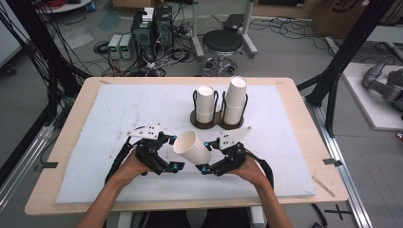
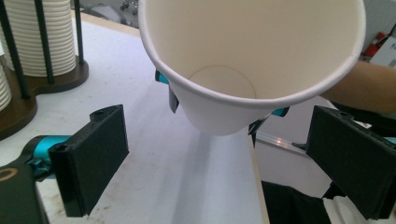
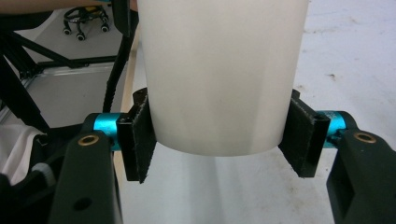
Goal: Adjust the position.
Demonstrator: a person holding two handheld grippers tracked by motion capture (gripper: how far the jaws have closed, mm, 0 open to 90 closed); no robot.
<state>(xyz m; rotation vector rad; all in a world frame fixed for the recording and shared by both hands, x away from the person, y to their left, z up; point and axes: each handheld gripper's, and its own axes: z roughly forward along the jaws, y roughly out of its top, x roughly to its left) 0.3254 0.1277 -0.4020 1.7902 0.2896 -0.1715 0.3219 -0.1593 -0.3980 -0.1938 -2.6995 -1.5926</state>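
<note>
Gripping a white paper cup (image 1: 191, 147) near its base, the right hand-held gripper (image 1: 205, 156) has its two black pads pressed against opposite sides of the cup wall – plain in the right gripper view, where the cup (image 3: 219, 79) sits squarely between the pads (image 3: 137, 140). Cup is held off the bench, tilted, open mouth turned toward the left hand-held gripper (image 1: 173, 152). That one stands with jaws spread wide and nothing between them; in the left gripper view the cup (image 2: 247, 56) hangs just ahead of its jaws, mouth facing the camera, round bottom visible inside. Both tools sit near the front edge of the light wooden bench (image 1: 76, 123), over its white foam mat (image 1: 119, 114). Farther back on the mat – a dark wooden two-slot cup holder with black wire uprights (image 1: 216, 121), each slot carrying a stack of white paper cups (image 1: 235, 97); right-hand stack taller.
</note>
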